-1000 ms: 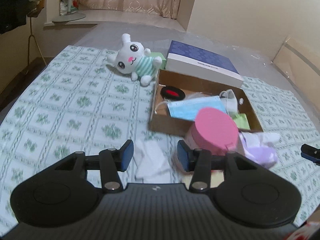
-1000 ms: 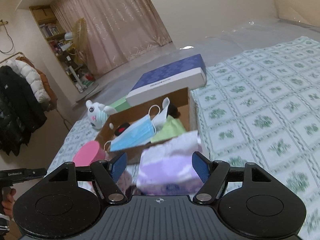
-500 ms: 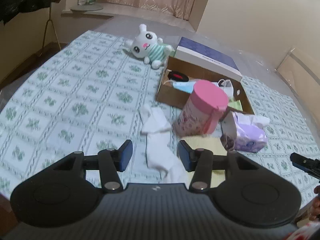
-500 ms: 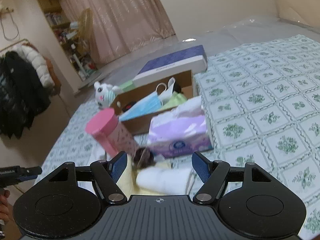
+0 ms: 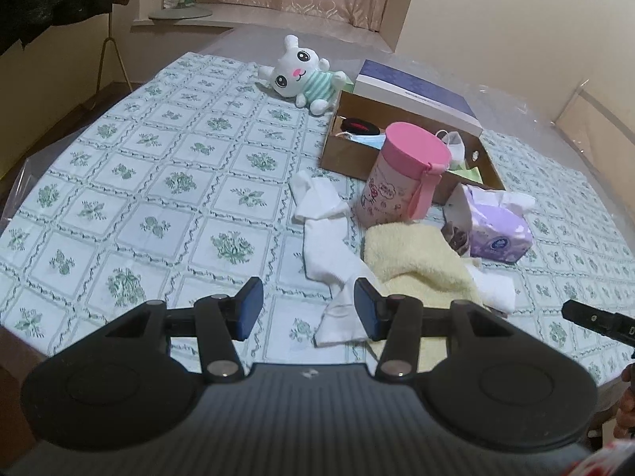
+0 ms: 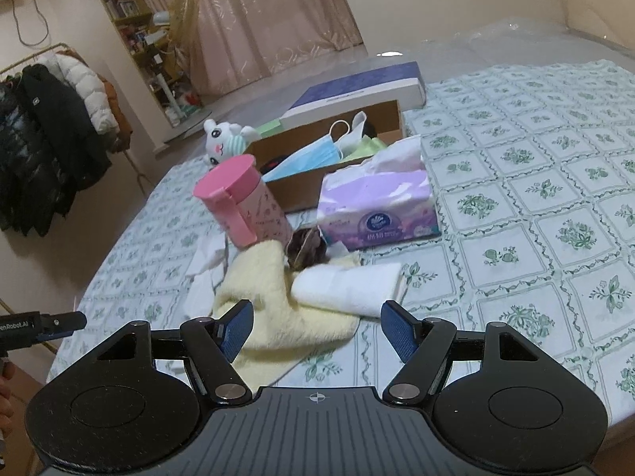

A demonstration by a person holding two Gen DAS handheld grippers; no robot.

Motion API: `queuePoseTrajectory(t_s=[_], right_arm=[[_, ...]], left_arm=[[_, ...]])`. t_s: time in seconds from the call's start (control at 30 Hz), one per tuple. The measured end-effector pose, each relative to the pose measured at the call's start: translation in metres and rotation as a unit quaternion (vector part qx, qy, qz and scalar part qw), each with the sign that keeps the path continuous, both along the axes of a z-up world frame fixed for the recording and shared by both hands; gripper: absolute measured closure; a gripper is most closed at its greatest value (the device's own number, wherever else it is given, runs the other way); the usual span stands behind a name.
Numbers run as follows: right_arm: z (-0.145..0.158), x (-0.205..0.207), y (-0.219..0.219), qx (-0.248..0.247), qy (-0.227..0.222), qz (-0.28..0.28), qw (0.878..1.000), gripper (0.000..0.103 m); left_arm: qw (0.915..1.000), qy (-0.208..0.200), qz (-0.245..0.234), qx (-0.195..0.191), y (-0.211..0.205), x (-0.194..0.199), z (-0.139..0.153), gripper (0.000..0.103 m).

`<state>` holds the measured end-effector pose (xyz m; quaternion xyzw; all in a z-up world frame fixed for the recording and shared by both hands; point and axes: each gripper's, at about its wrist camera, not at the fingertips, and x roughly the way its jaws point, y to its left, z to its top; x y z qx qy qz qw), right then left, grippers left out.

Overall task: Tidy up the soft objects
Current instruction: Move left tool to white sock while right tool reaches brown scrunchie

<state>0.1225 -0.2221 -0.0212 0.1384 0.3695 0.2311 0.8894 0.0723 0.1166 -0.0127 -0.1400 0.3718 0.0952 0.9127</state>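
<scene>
On the patterned bedspread lie a yellow towel [image 5: 416, 254] [image 6: 270, 297], a long white sock [image 5: 321, 238] and a folded white cloth [image 6: 349, 285] [image 5: 496, 285]. A white plush rabbit [image 5: 301, 75] [image 6: 224, 139] rests at the far side, beside a brown cardboard box [image 5: 357, 154] [image 6: 329, 170] that holds face masks. My left gripper [image 5: 308, 308] hovers open near the sock's lower end, nothing between its pads. My right gripper [image 6: 316, 330] is open above the towel and white cloth, empty. Each gripper's tip shows at the other view's edge.
A pink lidded canister [image 5: 401, 174] [image 6: 246, 202] and a purple tissue pack [image 5: 496, 222] [image 6: 377, 202] stand in front of the box. A small dark item [image 6: 305, 246] lies between them. A blue-and-white flat box [image 5: 416, 91] sits behind. Coats [image 6: 43, 146] hang at the left.
Both grippers have pulled back from the box, so the sock, towel, white cloth and canister now lie in full view ahead of them. Both stay open and empty.
</scene>
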Motion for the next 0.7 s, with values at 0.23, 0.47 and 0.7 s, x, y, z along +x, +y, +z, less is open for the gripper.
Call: queuePoseTrajectory(t_s=[0.23,0.47,0.7], right_arm=[[0.000,-0.011,0.000,-0.004,-0.004,0.002,1.000,0.032],[-0.003,-0.014,0.000,-0.005,-0.003,0.005,1.000,0.032],[-0.008,-0.011,0.003,-0.007,0.000,0.000,1.000,0.032]], left_arm=[[0.9999,0.009,-0.003,0.013,-0.008,-0.010,-0.006,0.057],[0.9996,0.008,-0.010,0.025,-0.018,-0.014,-0.011,0.056],[0.9995,0.009,-0.026,0.018,-0.021,-0.008,-0.018,0.055]])
